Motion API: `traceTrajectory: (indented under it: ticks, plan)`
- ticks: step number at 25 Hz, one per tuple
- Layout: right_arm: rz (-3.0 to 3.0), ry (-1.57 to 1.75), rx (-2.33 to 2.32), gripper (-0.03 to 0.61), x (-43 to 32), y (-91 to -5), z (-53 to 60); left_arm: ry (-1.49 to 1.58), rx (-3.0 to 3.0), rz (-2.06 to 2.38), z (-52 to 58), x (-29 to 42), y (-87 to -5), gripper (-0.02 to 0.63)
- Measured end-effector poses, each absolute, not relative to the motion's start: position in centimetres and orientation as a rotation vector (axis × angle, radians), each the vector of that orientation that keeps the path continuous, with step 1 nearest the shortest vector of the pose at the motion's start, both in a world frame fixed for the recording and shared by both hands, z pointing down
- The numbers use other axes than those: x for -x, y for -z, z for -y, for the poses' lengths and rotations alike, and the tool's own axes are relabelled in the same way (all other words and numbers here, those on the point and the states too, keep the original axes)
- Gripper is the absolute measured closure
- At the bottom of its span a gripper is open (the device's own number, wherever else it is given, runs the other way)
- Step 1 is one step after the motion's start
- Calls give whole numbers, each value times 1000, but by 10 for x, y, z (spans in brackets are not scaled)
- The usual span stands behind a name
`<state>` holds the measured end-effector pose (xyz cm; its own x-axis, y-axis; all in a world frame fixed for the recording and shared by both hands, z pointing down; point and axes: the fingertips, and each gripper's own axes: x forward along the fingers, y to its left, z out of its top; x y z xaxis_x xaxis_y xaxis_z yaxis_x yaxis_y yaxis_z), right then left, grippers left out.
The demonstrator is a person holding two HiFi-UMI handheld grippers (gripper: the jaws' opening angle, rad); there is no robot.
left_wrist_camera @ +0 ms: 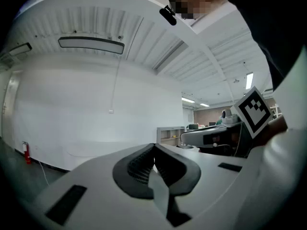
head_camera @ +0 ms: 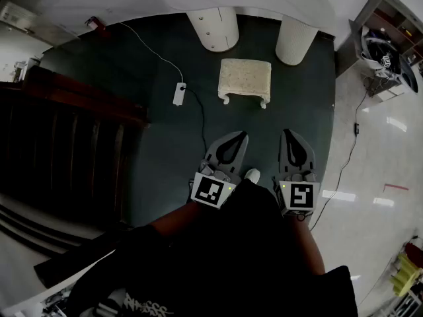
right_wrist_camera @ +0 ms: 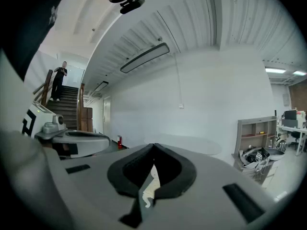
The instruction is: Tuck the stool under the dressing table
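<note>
Progress: not started, stool (head_camera: 244,81) stands on the dark carpet just short of the bench's two white legs (head_camera: 215,28), untucked | Tools: left tool (head_camera: 242,136) and right tool (head_camera: 289,133) both pressed together, empty, well back from the stool | Room: the gap between the legs looks open; a cable (head_camera: 201,117) runs left of the stool, a likely snag.

We count one cream padded stool (head_camera: 245,80), at twelve o'clock in the head view. We count two white rounded table pedestals: one pedestal (head_camera: 213,27) at twelve o'clock, the other pedestal (head_camera: 296,38) at one. There are two grey grippers, the left gripper (head_camera: 241,137) and the right gripper (head_camera: 289,134). One white power strip (head_camera: 179,94) is at eleven, one red fire extinguisher (head_camera: 94,23) at ten.
</note>
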<state>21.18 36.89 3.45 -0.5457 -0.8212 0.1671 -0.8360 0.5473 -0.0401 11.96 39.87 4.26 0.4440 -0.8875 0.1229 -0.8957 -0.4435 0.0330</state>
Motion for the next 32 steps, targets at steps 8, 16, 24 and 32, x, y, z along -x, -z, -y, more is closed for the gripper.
traceTrajectory:
  ticks: [8,16,24,32]
  plan:
    - [2716,-223,-1373,541,-203,-41,-387,-125,-2528,1664,-405,-103,-47,598]
    - [2739,-323,-1340,540,-196,-66,-382,-220,-2470,1701,-403,-77,-67,598]
    - [2679,-327,-1368,538,-178,-83,-329,-169,-2437,1704,-337,-47,-83,597]
    - [2664,-321,-1183,538,-128,-122,-259,-177,-2409,1594,-250,10,-124,597]
